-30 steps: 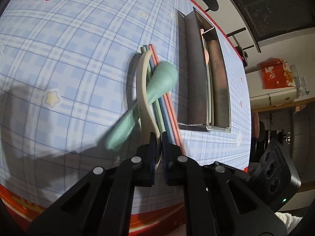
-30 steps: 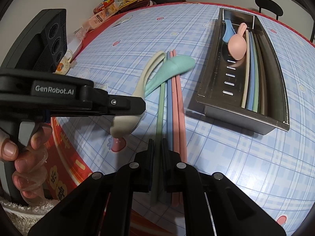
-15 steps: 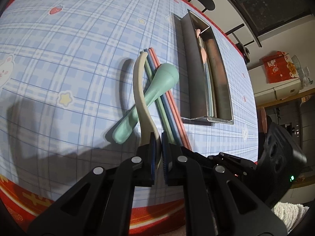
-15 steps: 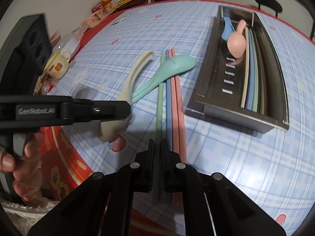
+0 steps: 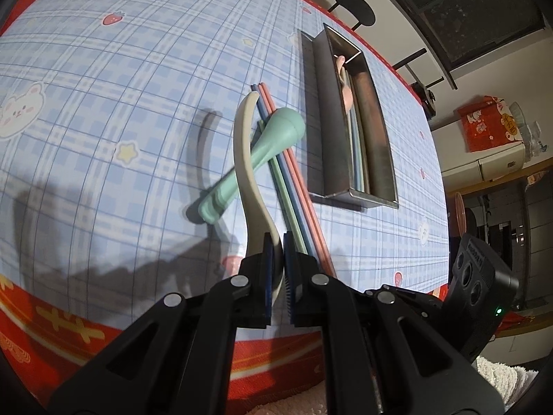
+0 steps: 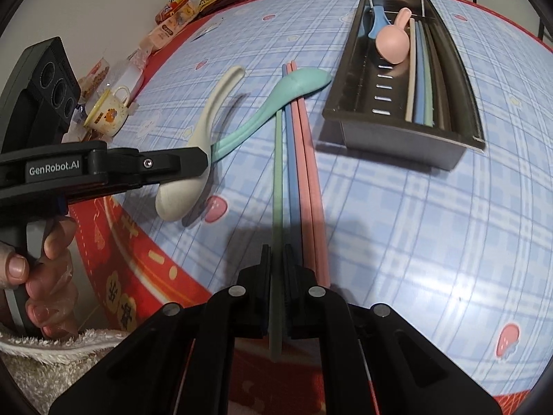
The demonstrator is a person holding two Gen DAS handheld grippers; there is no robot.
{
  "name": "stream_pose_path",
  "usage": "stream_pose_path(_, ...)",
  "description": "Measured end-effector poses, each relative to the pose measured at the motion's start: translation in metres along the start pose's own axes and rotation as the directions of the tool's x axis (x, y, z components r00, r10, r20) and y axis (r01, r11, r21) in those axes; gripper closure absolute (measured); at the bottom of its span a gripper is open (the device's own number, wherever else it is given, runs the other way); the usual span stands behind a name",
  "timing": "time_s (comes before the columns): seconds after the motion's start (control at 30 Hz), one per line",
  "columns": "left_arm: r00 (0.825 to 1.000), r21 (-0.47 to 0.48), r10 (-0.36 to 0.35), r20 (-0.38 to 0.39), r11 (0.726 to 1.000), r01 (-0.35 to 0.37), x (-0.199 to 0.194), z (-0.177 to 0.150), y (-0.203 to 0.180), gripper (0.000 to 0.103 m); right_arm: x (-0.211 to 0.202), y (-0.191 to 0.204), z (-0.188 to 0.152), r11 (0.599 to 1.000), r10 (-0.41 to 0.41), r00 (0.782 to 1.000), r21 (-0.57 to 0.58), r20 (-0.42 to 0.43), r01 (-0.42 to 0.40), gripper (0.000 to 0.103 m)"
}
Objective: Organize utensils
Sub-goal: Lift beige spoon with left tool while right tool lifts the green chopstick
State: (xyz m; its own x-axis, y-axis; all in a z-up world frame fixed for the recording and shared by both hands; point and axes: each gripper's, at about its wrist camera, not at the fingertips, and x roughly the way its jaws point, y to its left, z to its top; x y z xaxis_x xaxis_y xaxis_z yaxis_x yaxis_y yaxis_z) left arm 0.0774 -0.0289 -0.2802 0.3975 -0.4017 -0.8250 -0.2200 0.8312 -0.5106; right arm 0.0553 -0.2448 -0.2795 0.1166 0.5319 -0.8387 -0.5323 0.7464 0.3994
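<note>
My left gripper (image 5: 279, 242) is shut on the bowl of a cream spoon (image 5: 242, 152) and holds it above the table; it also shows in the right wrist view (image 6: 200, 131). A teal spoon (image 6: 276, 103) lies across the green, blue and pink chopsticks (image 6: 304, 159) on the table. My right gripper (image 6: 276, 263) is shut on the green chopstick (image 6: 277, 207), near its end. The metal utensil tray (image 6: 401, 135) holds a pink spoon (image 6: 392, 43), a blue spoon and several chopsticks.
The table has a blue plaid cloth (image 6: 414, 224) with a red edge at the front. A yellow mug (image 6: 109, 110) and snack packets (image 6: 172, 24) stand at the far left. A black chair (image 5: 352, 8) is behind the table.
My left gripper has lifted the cream spoon up and leftward, clear of the teal spoon and chopsticks. The right gripper stays shut on the green chopstick.
</note>
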Motion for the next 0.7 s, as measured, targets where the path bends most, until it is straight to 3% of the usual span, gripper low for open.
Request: stream_pose_path(0.7,0.998,0.005,0.006,0.069,1.000,-0.007,-0.023,-0.043,-0.021,0.093,-0.039,0.002,-0.030,1.000,0.001,0.996,-0.007,0.085,-0.001,0.096)
